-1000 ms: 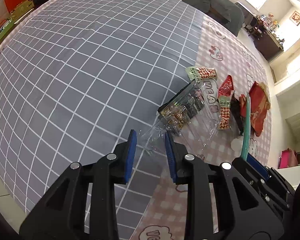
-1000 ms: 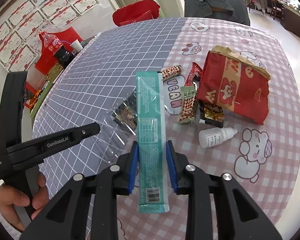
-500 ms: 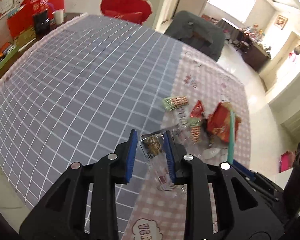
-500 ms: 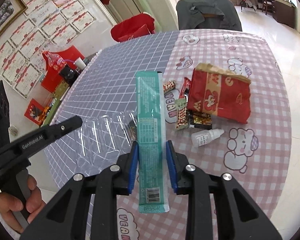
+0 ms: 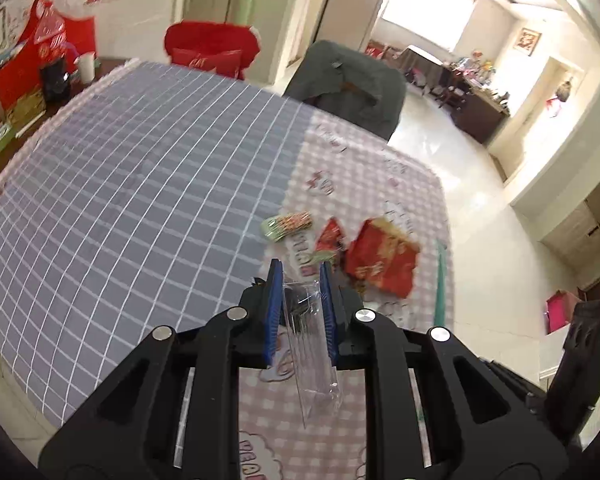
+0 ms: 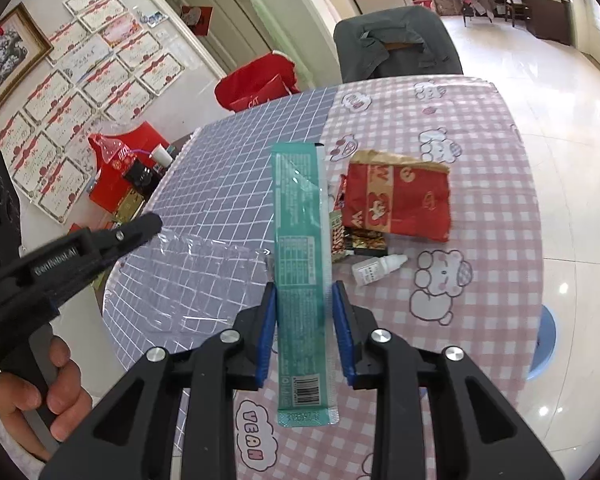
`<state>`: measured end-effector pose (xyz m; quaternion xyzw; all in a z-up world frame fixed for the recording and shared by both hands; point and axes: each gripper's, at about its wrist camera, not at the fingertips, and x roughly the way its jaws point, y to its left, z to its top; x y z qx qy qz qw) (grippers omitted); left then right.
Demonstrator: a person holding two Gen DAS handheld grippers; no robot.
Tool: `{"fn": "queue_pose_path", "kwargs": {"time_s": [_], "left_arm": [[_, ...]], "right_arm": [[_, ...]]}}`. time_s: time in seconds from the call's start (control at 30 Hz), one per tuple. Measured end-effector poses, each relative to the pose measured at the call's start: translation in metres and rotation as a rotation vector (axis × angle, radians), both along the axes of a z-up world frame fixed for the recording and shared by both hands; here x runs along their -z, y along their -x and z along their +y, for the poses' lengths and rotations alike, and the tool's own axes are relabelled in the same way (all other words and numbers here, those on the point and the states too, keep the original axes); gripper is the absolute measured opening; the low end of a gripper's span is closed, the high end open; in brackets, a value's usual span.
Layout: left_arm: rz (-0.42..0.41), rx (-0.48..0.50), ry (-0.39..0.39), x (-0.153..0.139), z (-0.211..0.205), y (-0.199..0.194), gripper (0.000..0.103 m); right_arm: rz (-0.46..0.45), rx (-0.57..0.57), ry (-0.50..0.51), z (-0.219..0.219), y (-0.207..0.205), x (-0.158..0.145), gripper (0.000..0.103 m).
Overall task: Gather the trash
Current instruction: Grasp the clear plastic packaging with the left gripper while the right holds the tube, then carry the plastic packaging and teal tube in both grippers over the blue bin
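Note:
My left gripper (image 5: 299,280) is shut on a clear plastic tray wrapper (image 5: 312,344) and holds it above the table; the wrapper also shows in the right wrist view (image 6: 196,280), hanging from the left gripper's fingers (image 6: 140,228). My right gripper (image 6: 304,300) is shut on a long teal wrapper (image 6: 300,240), held upright above the table. On the pink checked cloth lie a red snack bag (image 6: 396,200), small candy wrappers (image 5: 288,226), and a small white dropper bottle (image 6: 376,270).
The table has a grey grid cloth (image 5: 120,184) on the left and a pink checked cloth (image 6: 492,240) on the right. A grey chair (image 6: 396,44) and a red-covered chair (image 6: 256,84) stand at the far side. Red boxes and a white cup (image 5: 86,68) sit at the far left corner.
My left gripper has lifted the clear plastic wrapper off the table and pulled back and up. My right gripper has risen a little with the teal wrapper still in it.

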<state>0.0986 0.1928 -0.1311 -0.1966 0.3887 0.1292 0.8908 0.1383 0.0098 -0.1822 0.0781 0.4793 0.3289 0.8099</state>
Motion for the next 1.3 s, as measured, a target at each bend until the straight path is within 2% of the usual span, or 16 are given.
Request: {"fn": "queue_pose_path", "kwargs": {"time_s": [0.37, 0.53, 0.73, 0.97, 1.3], "left_arm": [[-0.091, 0.105, 0.009, -0.039, -0.058, -0.009, 0.019], [-0.137, 0.174, 0.010, -0.061, -0.099, -0.015, 0.019], [-0.148, 0.278, 0.033, -0.068, -0.156, -0.037, 0.018], [-0.113, 0.399, 0.062, -0.055, -0.230, -0.077, 0.018], [0.004, 0.524, 0.081, -0.001, -0.332, -0.141, 0.018]], "right_arm": [[-0.031, 0.086, -0.042, -0.065, 0.005, -0.024, 0.027], [-0.045, 0.133, -0.055, -0.100, 0.004, -0.035, 0.027], [-0.059, 0.211, -0.050, -0.149, 0.002, -0.044, 0.027], [-0.045, 0.332, -0.022, -0.214, -0.002, -0.039, 0.027], [0.011, 0.471, 0.034, -0.294, -0.025, -0.012, 0.027]]}}
